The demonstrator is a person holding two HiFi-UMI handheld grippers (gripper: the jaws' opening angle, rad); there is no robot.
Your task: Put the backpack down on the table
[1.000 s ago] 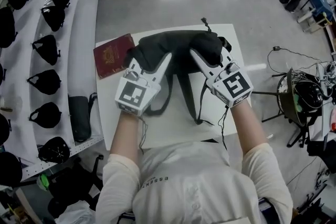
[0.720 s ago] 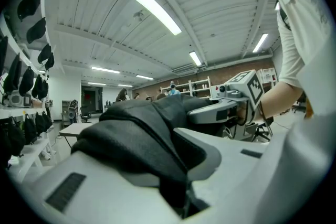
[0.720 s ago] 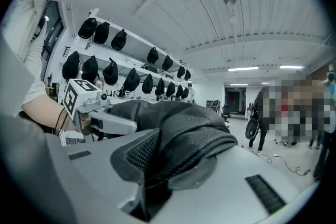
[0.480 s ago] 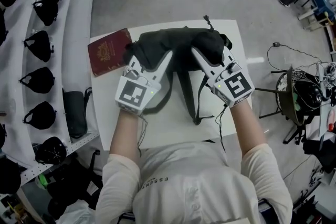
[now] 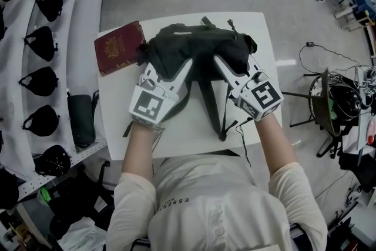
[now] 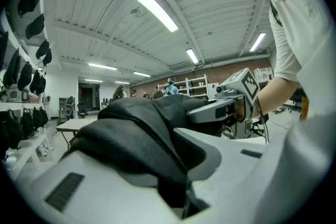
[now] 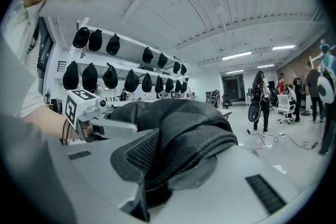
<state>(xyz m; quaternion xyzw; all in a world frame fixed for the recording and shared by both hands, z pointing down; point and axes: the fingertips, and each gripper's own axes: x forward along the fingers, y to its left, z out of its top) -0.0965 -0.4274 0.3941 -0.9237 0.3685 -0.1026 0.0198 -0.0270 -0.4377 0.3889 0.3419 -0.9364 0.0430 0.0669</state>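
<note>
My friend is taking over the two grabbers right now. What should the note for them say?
The left gripper is shut on a fold at the left side of the black backpack.
The right gripper is shut on its right side.
The backpack is over the white table, its straps lie on the tabletop, and a red book lies beside it.
Done: the backpack is gripped and over the table.
Left: I cannot tell if its body rests on the table. Probably lower it until it sits, then open both grippers.
</note>
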